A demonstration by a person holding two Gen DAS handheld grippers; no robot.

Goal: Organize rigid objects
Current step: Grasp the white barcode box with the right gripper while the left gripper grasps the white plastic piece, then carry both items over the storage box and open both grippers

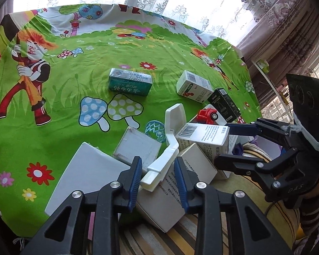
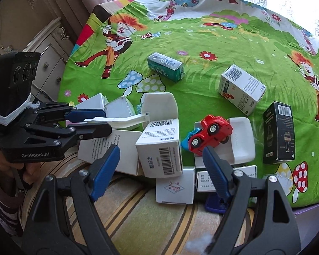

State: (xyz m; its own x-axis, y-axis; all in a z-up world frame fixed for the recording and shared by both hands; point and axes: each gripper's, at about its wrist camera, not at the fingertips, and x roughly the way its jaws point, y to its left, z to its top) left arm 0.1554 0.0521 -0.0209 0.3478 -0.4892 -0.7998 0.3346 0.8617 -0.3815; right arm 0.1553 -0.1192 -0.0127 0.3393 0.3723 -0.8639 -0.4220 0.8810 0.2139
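Note:
My left gripper (image 1: 158, 170) is shut on the flat flap of an open white plastic case (image 1: 174, 116); in the right wrist view the flap (image 2: 117, 119) lies pinched between that gripper's (image 2: 105, 121) jaws. My right gripper (image 2: 160, 149) is open, its blue pads on either side of and above a white barcoded box (image 2: 159, 148). From the left wrist view, the right gripper (image 1: 229, 145) stands at that box's (image 1: 202, 133) right end. A red toy car (image 2: 210, 133) lies tipped on a white tray (image 2: 243, 146).
On the green cartoon tablecloth (image 1: 74, 68) lie a green box (image 2: 165, 65), a white printed box (image 2: 242, 89) and a black box (image 2: 278, 133). Several plain white boxes crowd the front edge (image 2: 174, 188). A striped cushion (image 2: 138, 212) sits below. A cabinet (image 2: 51, 63) stands at left.

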